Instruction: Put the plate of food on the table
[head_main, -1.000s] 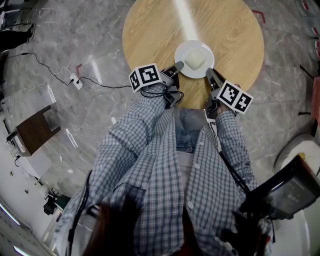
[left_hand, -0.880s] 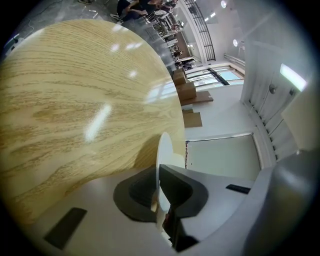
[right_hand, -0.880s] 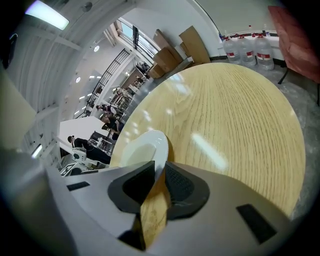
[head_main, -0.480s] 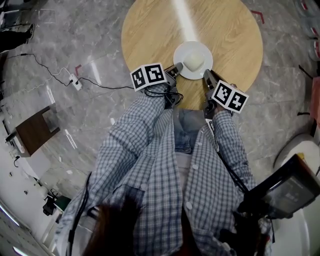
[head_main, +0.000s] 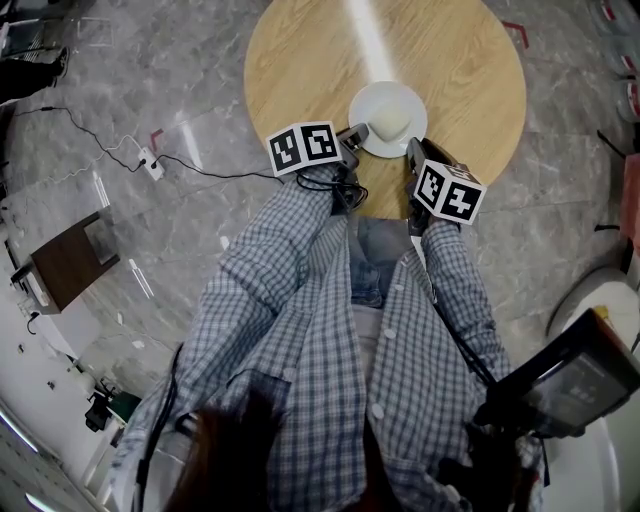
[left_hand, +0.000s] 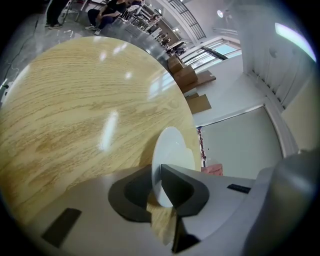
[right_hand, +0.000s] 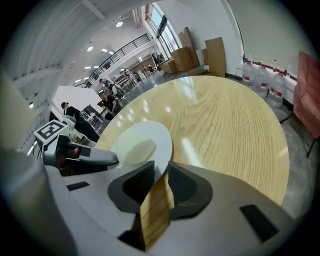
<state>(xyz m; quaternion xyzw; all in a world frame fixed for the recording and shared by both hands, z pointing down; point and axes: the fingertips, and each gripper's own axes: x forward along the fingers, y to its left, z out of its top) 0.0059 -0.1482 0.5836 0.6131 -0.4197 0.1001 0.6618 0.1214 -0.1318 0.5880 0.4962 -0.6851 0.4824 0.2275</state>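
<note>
**Plate of food: set-down, release stage**

Item: round white plate (head_main: 367, 100) bearing one pale, bun-like piece of food (head_main: 391, 119). Flat on the round light-oak table (head_main: 460, 60), just inside its near edge.

Left tongs (head_main: 356, 135): jaws opening, left rim of the plate between the pads. Right tongs (head_main: 412, 150): slightly parted around the right rim, no squeeze evident.

Judged stage: plate down, letting go in hand.

Handling advice: spread both pairs fully before any withdrawal. Draw back level and outward, away from the rim, never upward, lest a pad catch the rim and tip the plate or drag it toward the near edge.

Surface: smooth, glossy wood-grain top.

Room: polished grey marbled floor (head_main: 150, 80) with a trailing dark cable (head_main: 230, 175). Cardboard boxes (right_hand: 182, 59) and water bottles (right_hand: 260, 70) along the far wall.
</note>
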